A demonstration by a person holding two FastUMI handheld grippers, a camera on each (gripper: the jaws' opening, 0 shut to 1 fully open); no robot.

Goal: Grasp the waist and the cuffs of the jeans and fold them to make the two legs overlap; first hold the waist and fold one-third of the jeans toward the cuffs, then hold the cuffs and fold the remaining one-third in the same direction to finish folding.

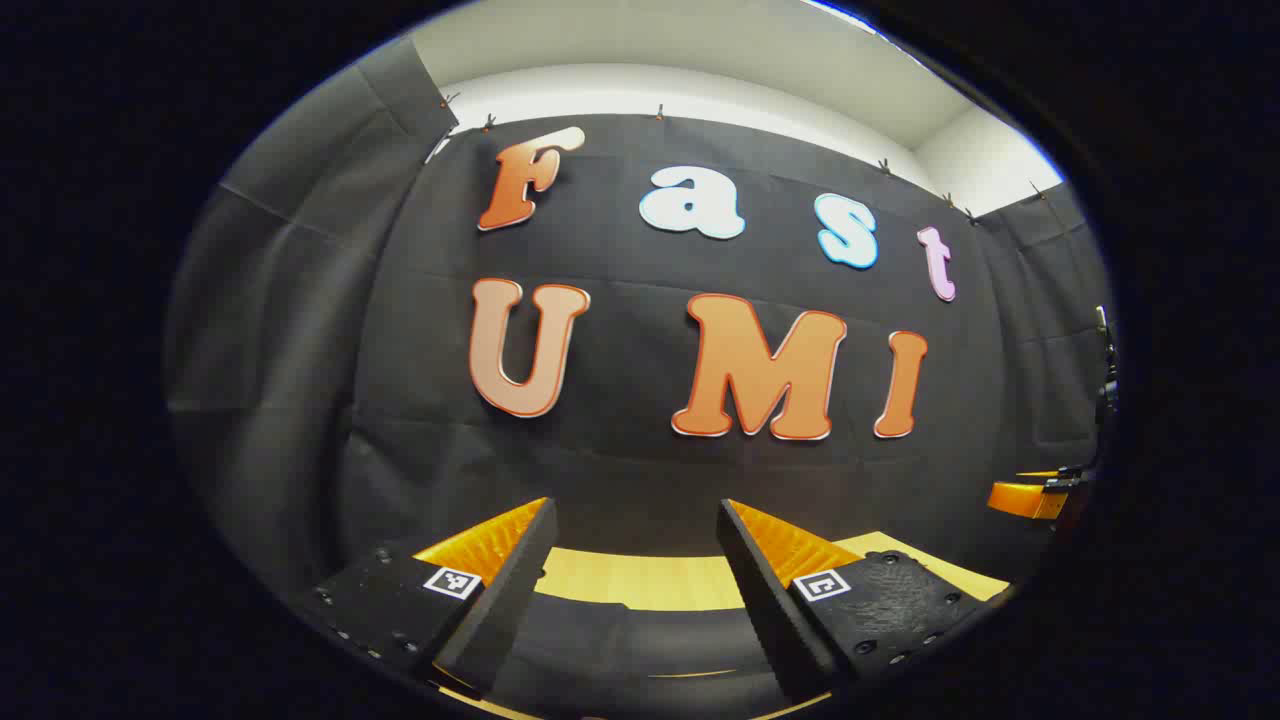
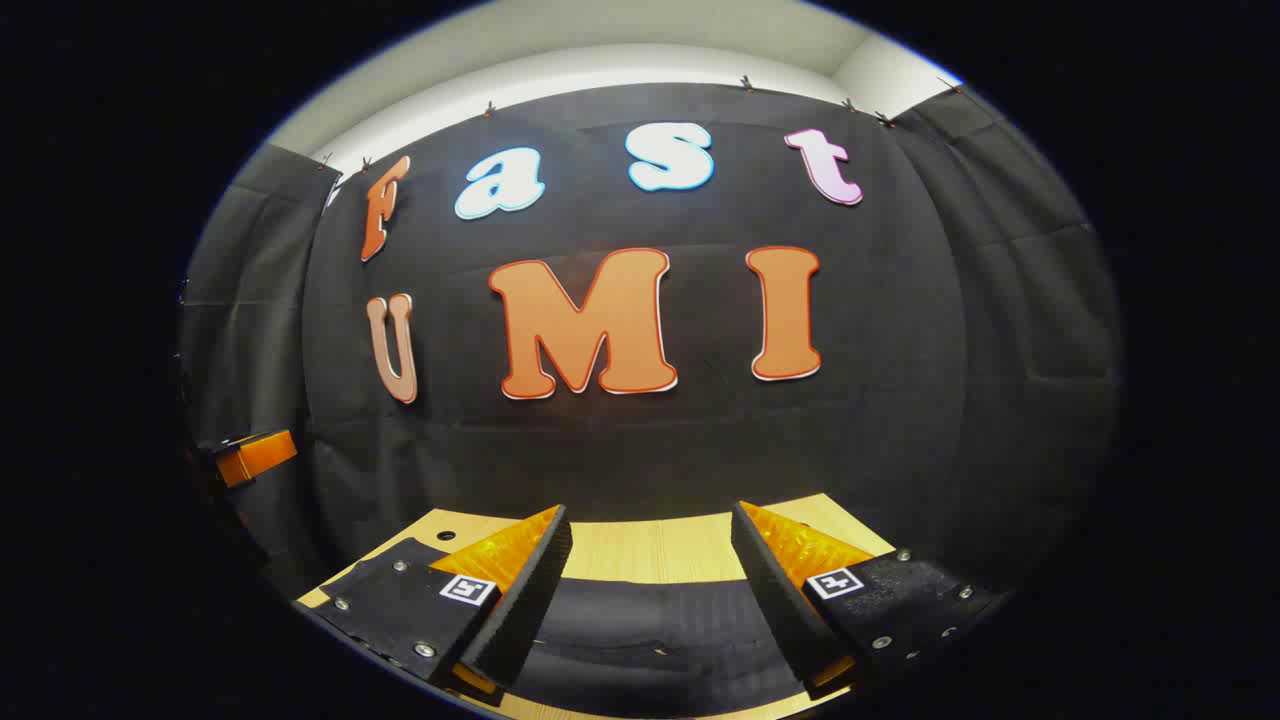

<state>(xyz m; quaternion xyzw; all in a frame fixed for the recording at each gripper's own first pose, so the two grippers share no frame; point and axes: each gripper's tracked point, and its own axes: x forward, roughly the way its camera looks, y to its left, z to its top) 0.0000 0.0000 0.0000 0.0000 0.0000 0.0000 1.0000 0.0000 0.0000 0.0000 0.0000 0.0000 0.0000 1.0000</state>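
Note:
Dark jeans (image 1: 620, 640) lie flat on the wooden table (image 1: 640, 580), low in the left gripper view between and below my fingers. My left gripper (image 1: 635, 515) is open, held above the cloth with nothing between its fingers. In the right gripper view the same dark jeans (image 2: 650, 630) spread across the table (image 2: 650, 550) under my right gripper (image 2: 650, 520), which is also open and holds nothing. The right gripper (image 1: 1035, 495) shows at the far right of the left gripper view. The left gripper (image 2: 250, 455) shows at the far left of the right gripper view.
The booth's black cloth wall (image 1: 640, 470) rises just behind the table's far edge. A black cloth side wall (image 2: 1020, 350) closes the right side in the right gripper view. A strip of bare wood lies beyond the jeans.

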